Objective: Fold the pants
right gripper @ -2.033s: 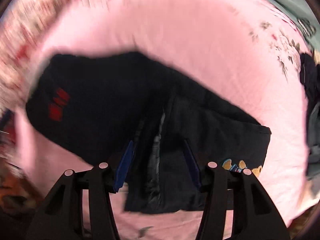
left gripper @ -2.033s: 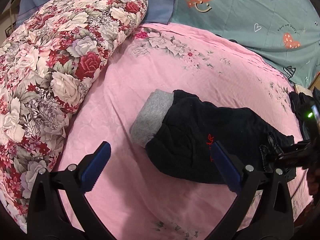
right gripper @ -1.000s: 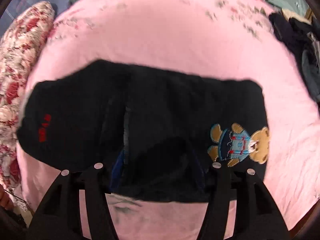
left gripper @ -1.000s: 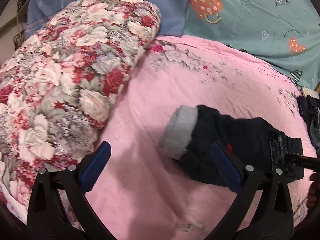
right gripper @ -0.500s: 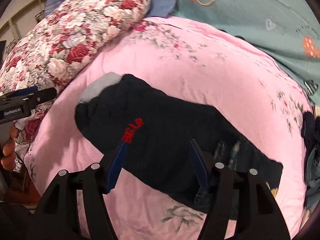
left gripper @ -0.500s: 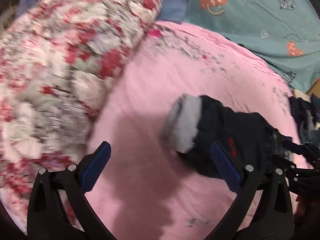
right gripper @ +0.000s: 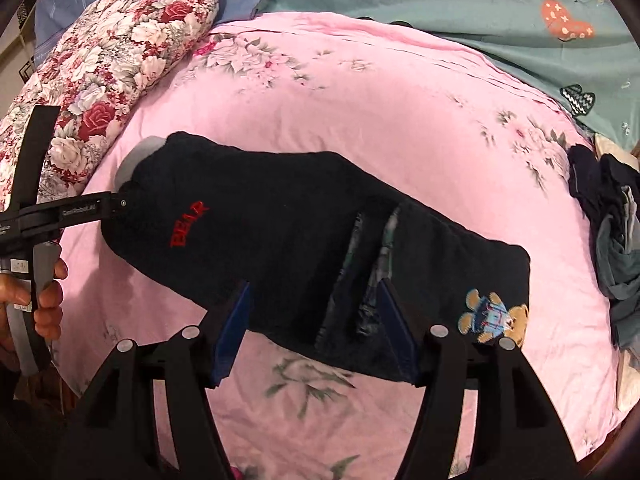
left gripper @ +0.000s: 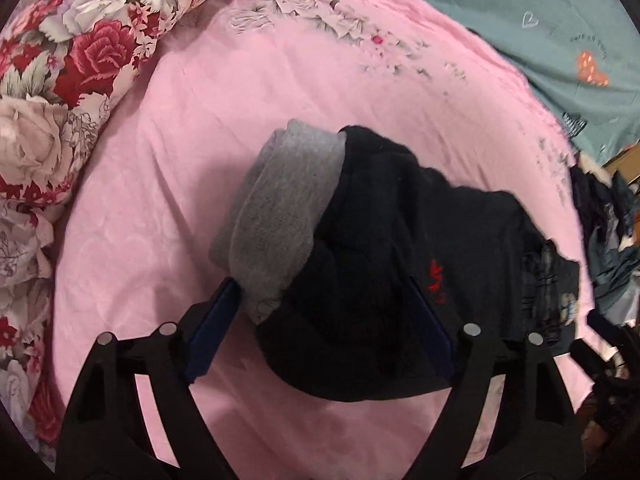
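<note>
Dark pants (left gripper: pixel 380 260) lie folded lengthwise on the pink bed sheet (left gripper: pixel 200 100), with a grey cuff (left gripper: pixel 280 208) at their left end. My left gripper (left gripper: pixel 322 332) points down over that end. Its jaws are closing, and the cuff and dark cloth sit between the pads without being pinched. In the right wrist view the pants (right gripper: pixel 280 232) show red lettering (right gripper: pixel 190 224) and a bear patch (right gripper: pixel 494 316). My right gripper (right gripper: pixel 316 336) stands open astride their near edge at the middle fold. A hand (right gripper: pixel 44 300) at the left holds the other tool by the cuff.
A rolled floral quilt (right gripper: pixel 112 52) lies along the left side of the bed. A teal sheet with hearts (right gripper: pixel 480 8) covers the far end. A heap of dark clothes (right gripper: pixel 608 208) sits at the right edge. Pink sheet lies bare beyond the pants.
My left gripper has come down close over the cuff end and its jaws have narrowed. My right gripper has tilted up from above the pants and now stands at their near edge.
</note>
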A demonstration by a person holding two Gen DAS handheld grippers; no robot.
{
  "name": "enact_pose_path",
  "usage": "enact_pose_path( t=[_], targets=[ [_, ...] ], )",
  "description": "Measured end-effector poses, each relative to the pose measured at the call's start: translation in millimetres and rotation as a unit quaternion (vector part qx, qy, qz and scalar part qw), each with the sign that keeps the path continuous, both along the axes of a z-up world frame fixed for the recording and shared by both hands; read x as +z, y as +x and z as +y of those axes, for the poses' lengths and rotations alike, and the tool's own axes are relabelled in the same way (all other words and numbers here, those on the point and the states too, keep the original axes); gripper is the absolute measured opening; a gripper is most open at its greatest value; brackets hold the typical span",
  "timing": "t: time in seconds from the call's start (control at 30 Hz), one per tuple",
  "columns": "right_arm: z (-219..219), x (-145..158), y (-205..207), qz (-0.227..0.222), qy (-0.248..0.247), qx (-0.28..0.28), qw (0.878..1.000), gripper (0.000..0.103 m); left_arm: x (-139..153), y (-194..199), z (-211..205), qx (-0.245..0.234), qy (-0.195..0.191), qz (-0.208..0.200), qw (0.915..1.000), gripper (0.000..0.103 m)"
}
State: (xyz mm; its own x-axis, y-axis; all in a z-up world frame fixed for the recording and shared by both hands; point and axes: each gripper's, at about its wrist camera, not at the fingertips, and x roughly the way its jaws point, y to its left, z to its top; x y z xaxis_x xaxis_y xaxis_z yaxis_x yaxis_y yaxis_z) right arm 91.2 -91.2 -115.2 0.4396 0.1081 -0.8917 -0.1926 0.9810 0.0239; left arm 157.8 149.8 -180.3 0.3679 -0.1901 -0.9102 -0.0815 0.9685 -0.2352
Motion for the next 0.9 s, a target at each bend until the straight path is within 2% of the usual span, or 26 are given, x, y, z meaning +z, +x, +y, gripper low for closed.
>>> enact_pose_path(
  t=[0.1, 0.37, 0.5, 0.57, 0.67, 0.8, 0.9],
  targets=[
    [-5.8, -1.8, 0.3, 0.003, 0.004, -0.01, 1.0, 0.064, -2.2, 1.0, -4.1, 0.004, 0.029, 0.014, 0.9995, 0.083],
    [-14.9, -7.3, 3.4, 0.013, 0.007, -0.023, 1.0, 0.064, -3.0, 1.2, -4.8, 0.02, 0.038, 0.035, 0.9985, 0.083],
    [-15.7, -7.2, 3.0, 0.012, 0.007, -0.024, 1.0, 0.064, -5.6, -0.5, 1.9, 0.032, 0.011, 0.045, 0.9984, 0.083],
    [-17.3, -7.8, 3.7, 0.013, 0.007, -0.027, 1.0, 0.064, -4.7, -2.8, 7.2, 0.038, -0.012, 0.048, 0.998, 0.078],
    [-21.3, -8.1, 4.0, 0.013, 0.008, -0.035, 0.999, 0.064, 1.4, -12.6, 13.5, 0.037, -0.037, 0.042, 0.9978, 0.076],
    [-23.5, -8.4, 2.2, 0.009, 0.02, -0.036, 0.999, 0.064, -7.7, -15.9, 11.1, 0.029, -0.067, 0.057, 0.9957, 0.074],
    [-26.3, -7.6, 1.2, 0.0, 0.03, -0.04, 0.999, 0.064, -10.5, -7.6, 4.8, 0.029, -0.065, 0.046, 0.9964, 0.074]
  ],
)
